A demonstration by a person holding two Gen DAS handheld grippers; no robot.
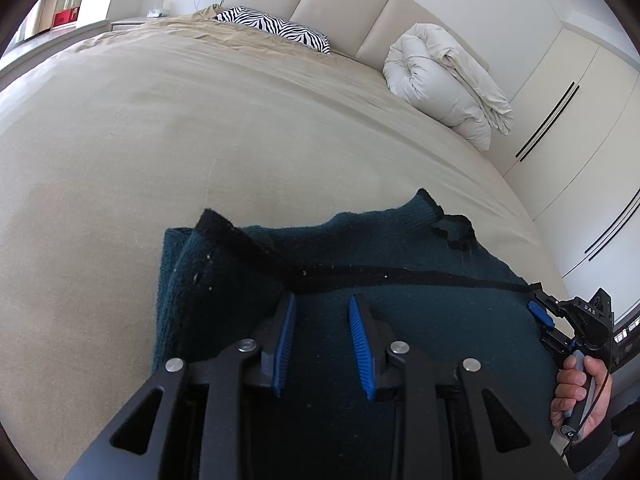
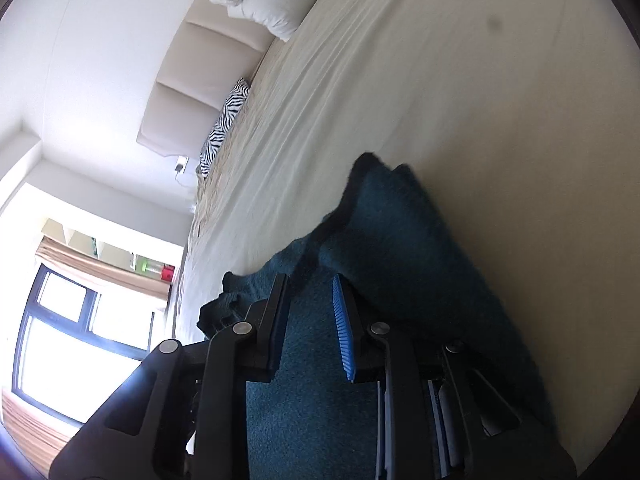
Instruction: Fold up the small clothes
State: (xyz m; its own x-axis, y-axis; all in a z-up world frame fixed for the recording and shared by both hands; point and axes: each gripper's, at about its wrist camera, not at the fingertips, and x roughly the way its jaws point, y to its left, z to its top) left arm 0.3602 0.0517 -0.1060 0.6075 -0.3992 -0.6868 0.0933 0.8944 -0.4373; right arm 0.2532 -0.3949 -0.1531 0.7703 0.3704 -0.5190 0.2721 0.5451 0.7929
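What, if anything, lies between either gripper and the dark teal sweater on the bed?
Nothing visible does. The left gripper hangs open directly over the dark teal sweater, and the right gripper, also open, sits right over the same knit. Only bare beige bed cover surrounds it.

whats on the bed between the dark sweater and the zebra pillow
Nothing: in the left wrist view only bare beige bedspread runs from the sweater up to the zebra pillow. The rolled white duvet lies off to the side.

The black left gripper (image 1: pixel 322 304) with blue ribbed pads hovered, jaws apart; the matching right gripper (image 2: pixel 308 284) likewise gaped, rolled sideways.
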